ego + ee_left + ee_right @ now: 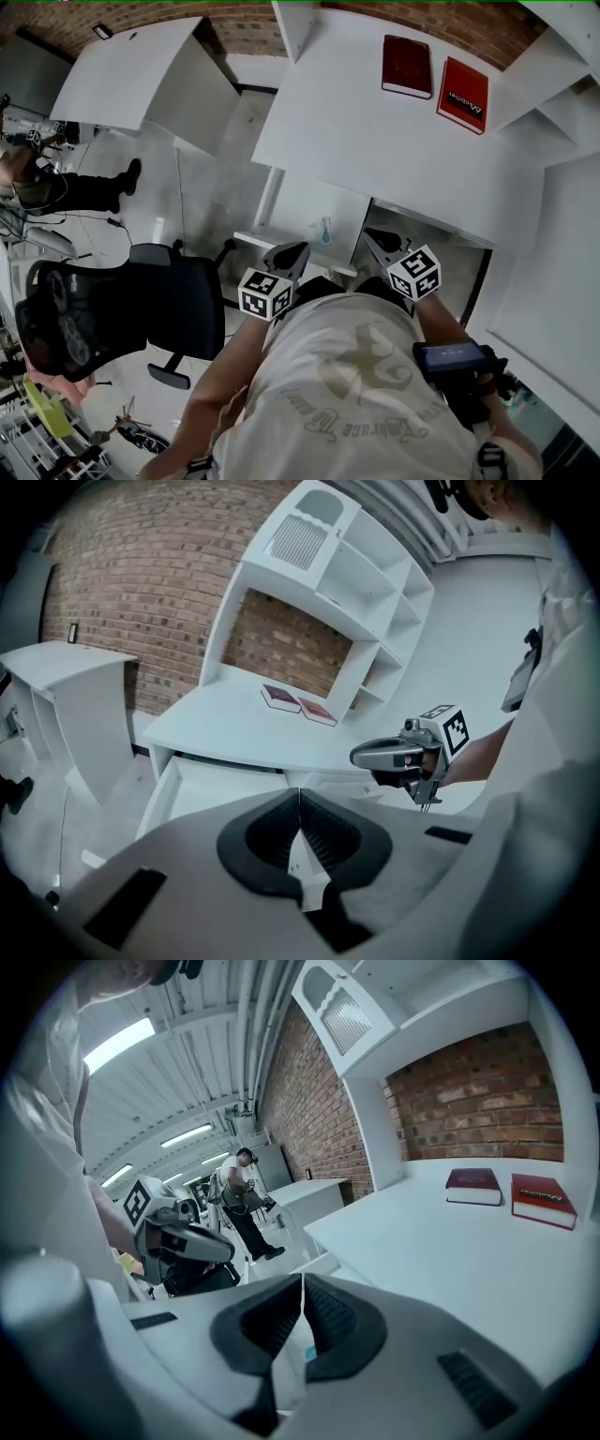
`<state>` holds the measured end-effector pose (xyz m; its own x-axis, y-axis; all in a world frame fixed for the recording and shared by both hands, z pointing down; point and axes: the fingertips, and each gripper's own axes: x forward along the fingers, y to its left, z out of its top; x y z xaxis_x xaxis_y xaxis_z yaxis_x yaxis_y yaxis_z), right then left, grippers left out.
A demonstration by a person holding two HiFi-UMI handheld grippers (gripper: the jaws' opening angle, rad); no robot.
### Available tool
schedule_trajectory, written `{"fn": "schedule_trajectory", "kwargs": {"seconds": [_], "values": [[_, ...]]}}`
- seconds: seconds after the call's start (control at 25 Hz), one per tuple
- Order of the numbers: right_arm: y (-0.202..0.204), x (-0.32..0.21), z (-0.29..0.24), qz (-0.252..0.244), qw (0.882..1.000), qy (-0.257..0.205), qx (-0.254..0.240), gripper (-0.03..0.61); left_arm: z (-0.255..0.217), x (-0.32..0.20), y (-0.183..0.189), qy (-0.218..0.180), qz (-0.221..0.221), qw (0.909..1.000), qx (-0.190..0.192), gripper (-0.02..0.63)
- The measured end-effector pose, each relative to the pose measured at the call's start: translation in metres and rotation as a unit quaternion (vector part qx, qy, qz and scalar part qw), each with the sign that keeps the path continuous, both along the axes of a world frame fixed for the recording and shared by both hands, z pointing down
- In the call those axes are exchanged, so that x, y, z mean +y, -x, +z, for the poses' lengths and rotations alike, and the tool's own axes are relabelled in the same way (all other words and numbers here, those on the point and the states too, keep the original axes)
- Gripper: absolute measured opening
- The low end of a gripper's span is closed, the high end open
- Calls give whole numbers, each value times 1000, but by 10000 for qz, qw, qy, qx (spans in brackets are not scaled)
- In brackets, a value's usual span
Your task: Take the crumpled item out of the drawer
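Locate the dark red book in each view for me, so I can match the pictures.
Head view: the dark red book lies upper right, on the white desk.
Left gripper view: the book is just left of centre, on the desk.
Right gripper view: the book is at middle right.
Shared landmark: the brighter red book immediately right of it in all three.
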<state>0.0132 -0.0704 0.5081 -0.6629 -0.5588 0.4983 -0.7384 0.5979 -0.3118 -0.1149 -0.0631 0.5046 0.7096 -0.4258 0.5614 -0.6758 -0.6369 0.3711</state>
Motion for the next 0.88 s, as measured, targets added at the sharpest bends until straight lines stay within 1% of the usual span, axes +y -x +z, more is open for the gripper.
{"fn": "schedule_trajectory", "kwargs": {"seconds": [0.12,0.32,0.56,0.72,0.88], "values": [[2,0,4,66,10000,43,45,25,6,-4,-1,73,211,9997,-46,21],[3,-2,13,133,9998,142,69,25,13,-13,-4,-38,529,9981,-322,21],[7,-8,24,111,9997,234,11,25,25,-18,-7,55,816,9951,-564,21],[7,-10,36,-49,9994,339,-16,25,37,-25,-13,98,974,9922,-769,21],[6,-11,41,-245,9988,415,23,25,52,-25,-17,293,1160,9876,-1017,21]]}}
